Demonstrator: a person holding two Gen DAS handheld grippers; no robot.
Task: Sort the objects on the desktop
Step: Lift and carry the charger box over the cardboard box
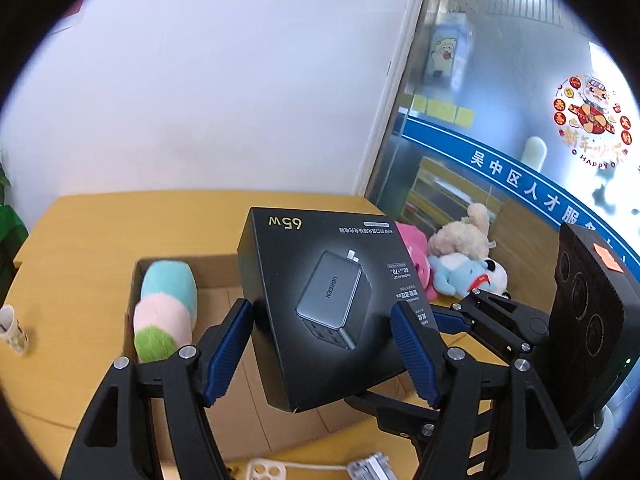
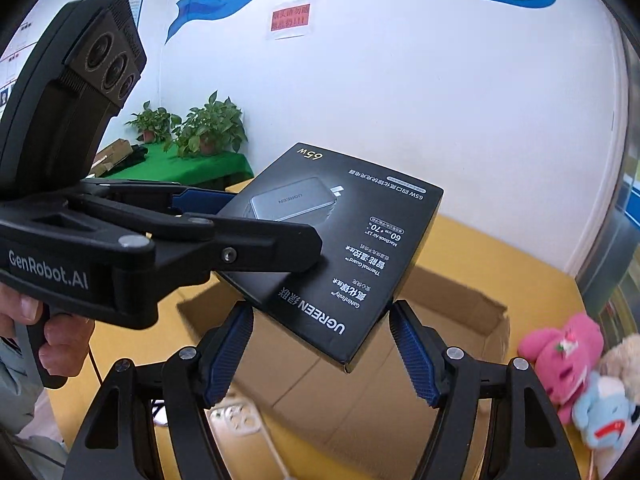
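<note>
A black UGREEN 65W charger box [image 1: 320, 304] is held in the air above an open cardboard box [image 1: 216, 280] on the yellow table. My left gripper [image 1: 322, 354] is shut on the charger box, its blue pads on both sides. In the right wrist view the charger box [image 2: 340, 248] is gripped by the left gripper [image 2: 240, 220] from the left. My right gripper [image 2: 322, 354] is open just below the box's near corner; I cannot tell whether it touches. The right gripper also shows in the left wrist view [image 1: 480, 320], beside the box.
A striped plush [image 1: 166, 312] lies in the cardboard box [image 2: 460, 320]. Several plush toys [image 1: 464, 256] lie at the table's right, also in the right wrist view [image 2: 568, 368]. A paper cup [image 1: 12, 332] stands left. A white power strip [image 2: 240, 416] lies near. Potted plants [image 2: 208, 128] stand behind.
</note>
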